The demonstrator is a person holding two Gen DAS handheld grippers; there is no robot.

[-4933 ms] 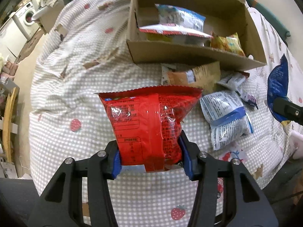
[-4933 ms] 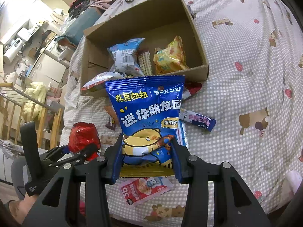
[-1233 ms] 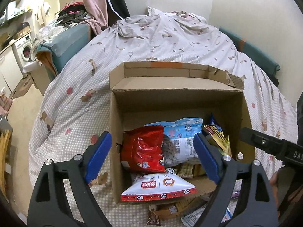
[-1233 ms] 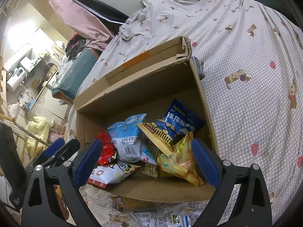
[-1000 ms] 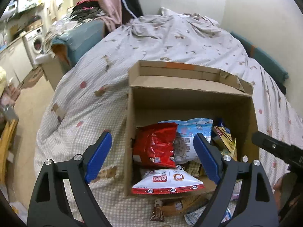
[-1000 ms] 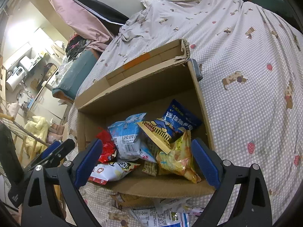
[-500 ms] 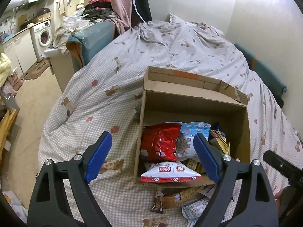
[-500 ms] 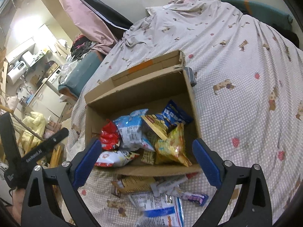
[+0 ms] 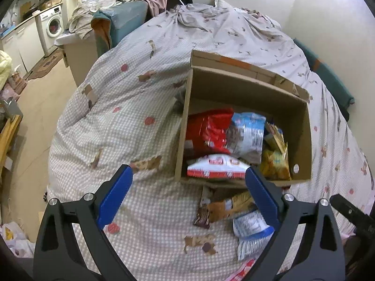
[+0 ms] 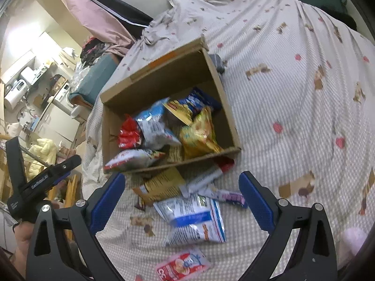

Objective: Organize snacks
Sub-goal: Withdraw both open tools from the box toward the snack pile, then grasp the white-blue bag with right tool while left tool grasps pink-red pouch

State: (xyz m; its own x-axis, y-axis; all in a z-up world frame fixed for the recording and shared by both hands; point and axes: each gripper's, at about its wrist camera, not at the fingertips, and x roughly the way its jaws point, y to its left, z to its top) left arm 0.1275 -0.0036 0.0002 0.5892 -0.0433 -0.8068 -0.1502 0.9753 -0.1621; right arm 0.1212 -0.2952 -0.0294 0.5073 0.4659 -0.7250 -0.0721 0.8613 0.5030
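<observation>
A cardboard box (image 9: 304, 140) (image 10: 230, 126) stands on the bed and holds several snack bags: a red bag (image 9: 207, 128), a light blue bag (image 9: 248, 131), a yellow bag (image 10: 199, 135) and a dark blue bag (image 10: 199, 101). Loose snacks lie in front of the box: a tan packet (image 9: 230, 207) (image 10: 161, 185), a white and blue bag (image 10: 194, 220) (image 9: 252, 234) and a pink packet (image 10: 182, 265). My left gripper (image 9: 188, 192) is open and empty, held above the bed before the box. My right gripper (image 10: 181, 195) is open and empty above the loose snacks.
The bed has a checked cover (image 9: 112, 128) with strawberry and bear prints. The left gripper also shows at the left edge of the right wrist view (image 10: 44, 178). A washing machine (image 9: 54, 27) and cabinets stand beyond the bed's left side. A rumpled blanket (image 9: 211, 16) lies at the far end.
Both grippers let go of the red and dark blue bags, which now lie in the box. Both grippers, open, have drawn back and up from the box.
</observation>
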